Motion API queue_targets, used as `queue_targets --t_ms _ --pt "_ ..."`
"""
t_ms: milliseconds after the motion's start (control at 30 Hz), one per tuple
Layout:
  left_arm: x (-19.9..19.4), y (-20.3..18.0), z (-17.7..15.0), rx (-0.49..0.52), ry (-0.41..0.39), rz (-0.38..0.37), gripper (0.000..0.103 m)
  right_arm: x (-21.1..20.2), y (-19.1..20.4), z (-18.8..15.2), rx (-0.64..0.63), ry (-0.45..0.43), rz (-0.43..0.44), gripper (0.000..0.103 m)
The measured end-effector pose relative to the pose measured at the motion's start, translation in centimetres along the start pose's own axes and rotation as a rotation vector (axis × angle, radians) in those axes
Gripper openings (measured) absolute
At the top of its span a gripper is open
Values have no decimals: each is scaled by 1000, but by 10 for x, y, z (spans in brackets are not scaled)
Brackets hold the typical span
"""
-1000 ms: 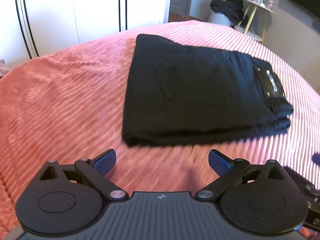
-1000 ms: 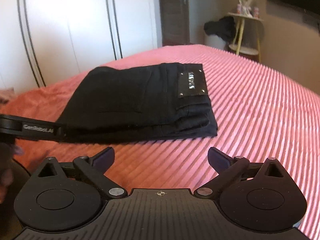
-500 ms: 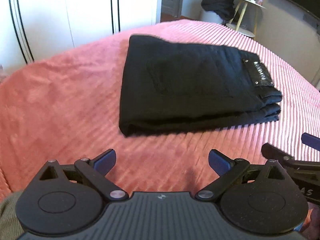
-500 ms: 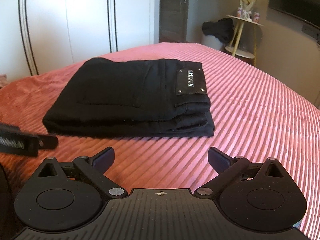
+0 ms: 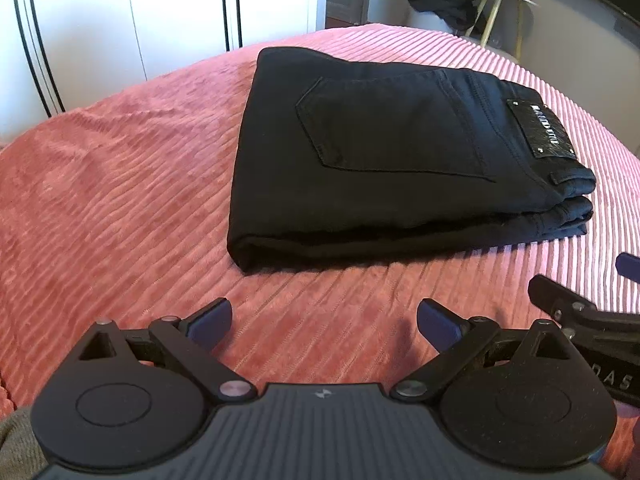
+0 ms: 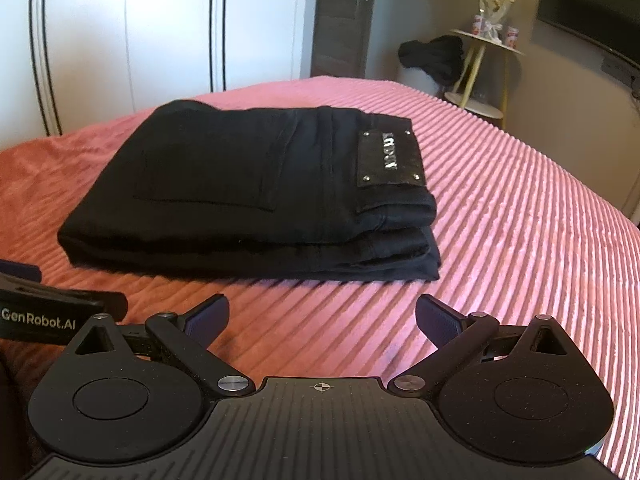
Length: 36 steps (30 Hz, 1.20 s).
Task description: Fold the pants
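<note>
Folded black jeans (image 5: 384, 160) lie ahead of both my grippers on the pink ribbed bedspread (image 5: 120, 208).

Their long axis runs across my reach, leather patch at the right end, nearer my right gripper (image 6: 322, 318); left gripper (image 5: 324, 320) faces the fold end. Both hover short of the jeans, fingers apart, holding nothing.

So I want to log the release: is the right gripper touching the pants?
Apart. The right wrist view shows the right gripper open, with a strip of pink bedspread between its fingertips and the folded pants.
</note>
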<state>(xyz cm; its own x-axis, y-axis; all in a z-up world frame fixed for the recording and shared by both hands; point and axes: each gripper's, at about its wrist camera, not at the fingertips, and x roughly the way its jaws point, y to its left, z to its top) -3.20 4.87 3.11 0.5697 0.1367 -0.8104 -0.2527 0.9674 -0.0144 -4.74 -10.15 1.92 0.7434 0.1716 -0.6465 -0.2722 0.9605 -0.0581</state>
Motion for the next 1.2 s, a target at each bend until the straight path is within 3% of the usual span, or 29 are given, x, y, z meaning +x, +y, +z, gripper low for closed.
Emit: queue_targets --t_ms 1200 --pt "0 -8 -1 29 -9 -10 99 -13 -18 -2 64 -15 -31 102"
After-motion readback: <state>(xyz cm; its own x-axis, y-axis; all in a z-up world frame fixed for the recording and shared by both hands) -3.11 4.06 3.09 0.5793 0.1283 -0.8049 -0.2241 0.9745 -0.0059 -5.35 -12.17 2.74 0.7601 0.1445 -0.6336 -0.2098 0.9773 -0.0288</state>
